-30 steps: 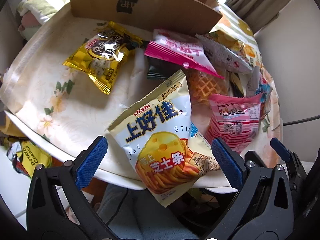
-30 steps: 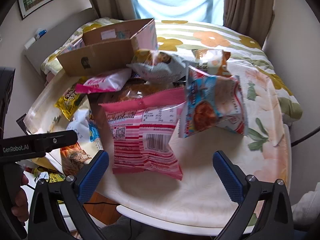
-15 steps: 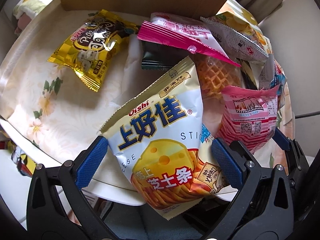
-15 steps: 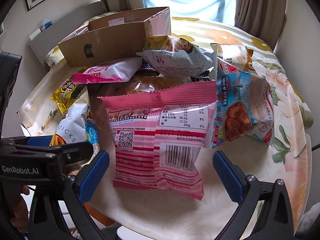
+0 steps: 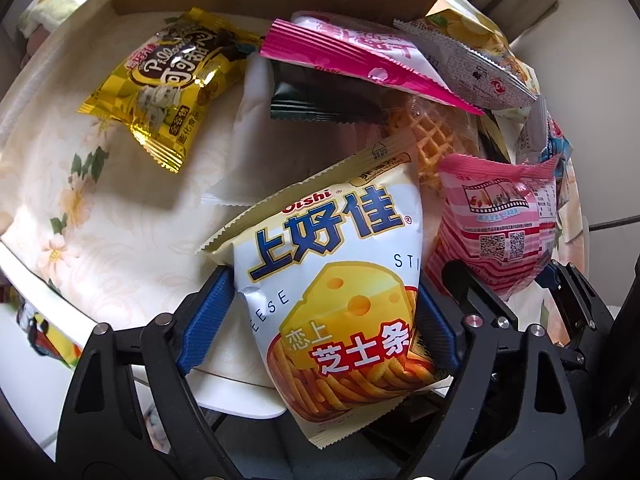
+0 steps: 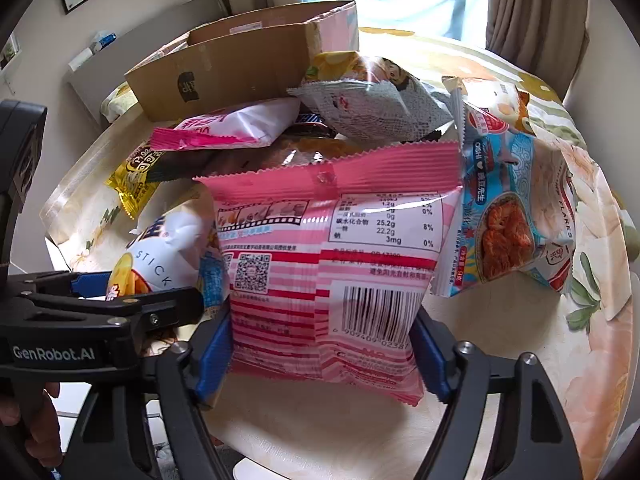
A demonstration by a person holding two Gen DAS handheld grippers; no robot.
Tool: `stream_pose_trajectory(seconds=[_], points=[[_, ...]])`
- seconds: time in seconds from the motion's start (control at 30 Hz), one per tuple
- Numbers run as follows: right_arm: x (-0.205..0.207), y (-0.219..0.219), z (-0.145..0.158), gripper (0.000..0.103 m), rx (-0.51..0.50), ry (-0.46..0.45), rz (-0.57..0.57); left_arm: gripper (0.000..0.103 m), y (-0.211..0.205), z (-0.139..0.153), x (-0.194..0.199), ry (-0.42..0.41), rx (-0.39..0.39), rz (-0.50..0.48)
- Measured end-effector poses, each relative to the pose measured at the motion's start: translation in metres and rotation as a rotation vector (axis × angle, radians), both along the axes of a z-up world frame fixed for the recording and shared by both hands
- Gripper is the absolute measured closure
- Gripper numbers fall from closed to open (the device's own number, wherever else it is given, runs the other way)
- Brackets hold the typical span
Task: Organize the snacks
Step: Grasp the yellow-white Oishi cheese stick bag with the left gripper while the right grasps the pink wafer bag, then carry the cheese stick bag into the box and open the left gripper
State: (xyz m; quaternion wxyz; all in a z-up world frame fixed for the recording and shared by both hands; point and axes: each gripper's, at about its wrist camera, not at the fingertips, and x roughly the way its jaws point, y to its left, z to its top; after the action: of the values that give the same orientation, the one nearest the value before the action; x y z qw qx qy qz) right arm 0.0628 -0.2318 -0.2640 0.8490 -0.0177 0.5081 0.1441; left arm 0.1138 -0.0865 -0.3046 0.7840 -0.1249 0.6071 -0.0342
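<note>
My left gripper (image 5: 320,320) is shut on a white Oishi cheese-stick bag (image 5: 340,272) at the table's near edge; both blue pads press its sides. My right gripper (image 6: 320,344) is shut on a pink striped snack bag (image 6: 320,260), which also shows in the left wrist view (image 5: 496,236). The cheese-stick bag shows at the left of the right wrist view (image 6: 168,256), with the left gripper (image 6: 92,284) around it. A brown cardboard box (image 6: 236,68) stands at the back of the table, open on top.
More snacks lie on the floral tablecloth (image 5: 100,216): a yellow bag (image 5: 168,84), a magenta-edged bag (image 5: 360,56), a silver bag (image 6: 368,100), a blue Oishi bag (image 6: 516,216), a waffle pack (image 5: 436,140). A bed and curtains lie behind.
Both grippers moved forward and closed: the left one onto the cheese-stick bag, the right one onto the pink striped bag. Both were open before.
</note>
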Motion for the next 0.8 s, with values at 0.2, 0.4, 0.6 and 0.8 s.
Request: stream_pose_trajectory(seconds=[0.2, 0.4, 0.6, 0.8], points=[[-0.002, 0.003, 0.003, 0.040, 0.002, -0.007, 0.013, 0.030, 0.003, 0.010, -0.001, -0.026, -0.008, 0.002], [-0.007, 0.003, 0.013, 0.042, 0.006, -0.029, 0.012, 0.043, 0.002, 0.022, -0.007, -0.046, -0.022, -0.008], [-0.013, -0.001, 0.026, 0.042, 0.000, -0.045, -0.002, 0.045, -0.001, 0.039, -0.015, -0.073, -0.015, -0.017], [-0.018, -0.005, 0.050, 0.042, 0.005, -0.080, -0.007, 0.045, 0.017, 0.072, -0.024, -0.141, -0.008, -0.015]])
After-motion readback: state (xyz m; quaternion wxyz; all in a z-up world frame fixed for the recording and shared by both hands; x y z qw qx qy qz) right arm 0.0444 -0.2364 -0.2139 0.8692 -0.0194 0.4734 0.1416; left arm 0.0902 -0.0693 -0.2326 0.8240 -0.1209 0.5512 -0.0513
